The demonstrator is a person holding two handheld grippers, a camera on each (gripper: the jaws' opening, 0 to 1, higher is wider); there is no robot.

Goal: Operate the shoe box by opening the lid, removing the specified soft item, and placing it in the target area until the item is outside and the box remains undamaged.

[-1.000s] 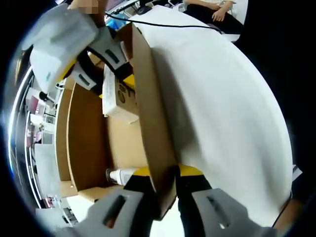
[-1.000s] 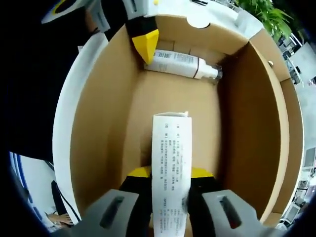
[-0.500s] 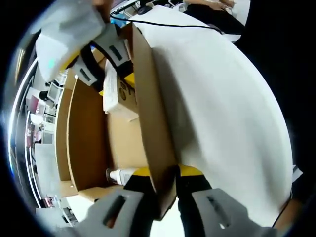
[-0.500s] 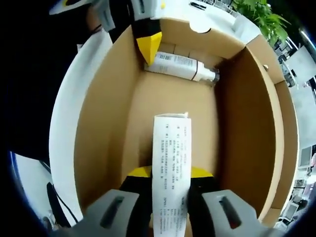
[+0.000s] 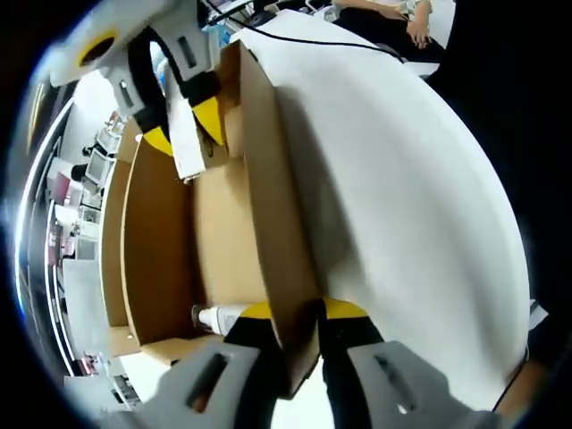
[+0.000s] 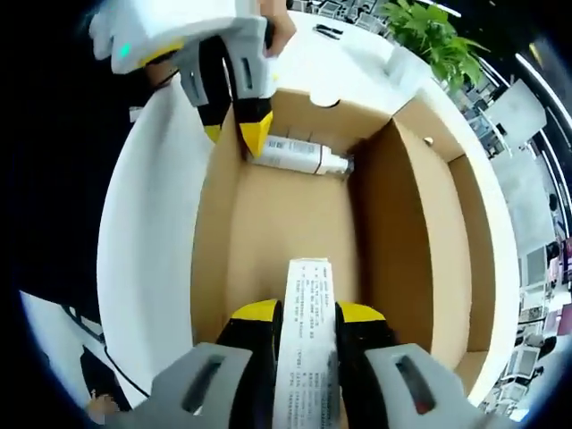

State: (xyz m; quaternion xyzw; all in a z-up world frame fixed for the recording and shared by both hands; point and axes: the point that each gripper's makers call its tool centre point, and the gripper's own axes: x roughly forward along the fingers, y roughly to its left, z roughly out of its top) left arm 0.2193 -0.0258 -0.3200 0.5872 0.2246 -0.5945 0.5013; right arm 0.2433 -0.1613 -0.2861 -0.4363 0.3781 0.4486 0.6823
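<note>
Now lifting higher above box floor than before: white carton (image 6: 306, 344) pinched between right fingers (image 6: 257, 315); left fingers (image 5: 343, 309) clamping shoe box (image 5: 277, 223) wall.

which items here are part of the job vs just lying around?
In the job:
- shoe box, open
- white printed carton, clamped in the right gripper, raised over the box
- left gripper, shut on the box's side wall

Just lying about:
- white bottle on the box floor
- potted plant
- black cable on the white table
</note>
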